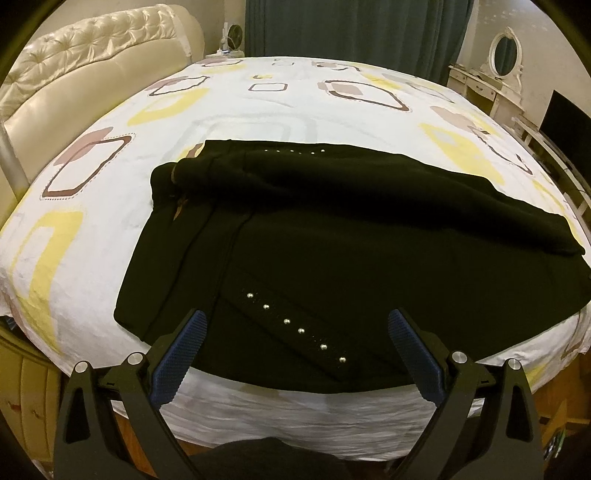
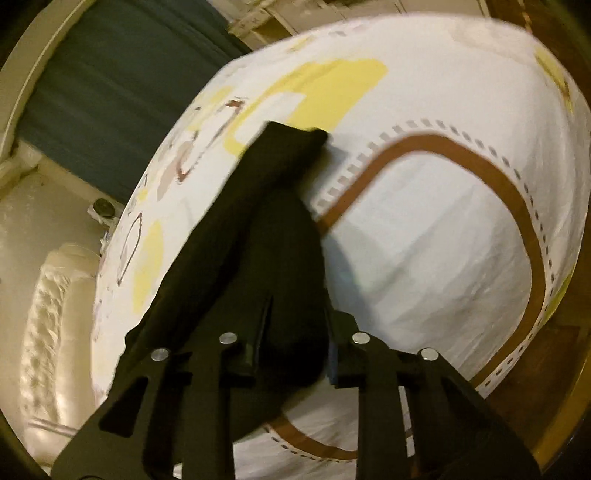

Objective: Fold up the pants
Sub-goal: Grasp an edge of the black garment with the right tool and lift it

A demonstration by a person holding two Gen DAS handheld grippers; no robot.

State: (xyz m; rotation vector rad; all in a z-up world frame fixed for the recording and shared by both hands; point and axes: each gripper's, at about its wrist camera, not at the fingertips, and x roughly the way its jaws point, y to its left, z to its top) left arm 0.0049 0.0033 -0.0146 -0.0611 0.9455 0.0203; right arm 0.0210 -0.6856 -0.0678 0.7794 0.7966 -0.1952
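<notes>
Black pants (image 1: 332, 236) with rows of silver studs lie on the bed, one part folded over along the far side. My left gripper (image 1: 295, 332) is open and empty just above the near edge of the pants, blue pads (image 1: 184, 354) spread wide. In the right wrist view, my right gripper (image 2: 291, 332) is shut on a bunched end of the pants (image 2: 258, 206) and holds it lifted above the sheet. The fabric hides its fingertips.
The bed (image 1: 92, 240) has a white sheet with yellow and brown squares. A cream tufted headboard (image 1: 74, 66) is at the left. Teal curtains (image 1: 351, 26), a white dresser with an oval mirror (image 1: 506, 55) and a dark screen (image 1: 565, 114) stand beyond.
</notes>
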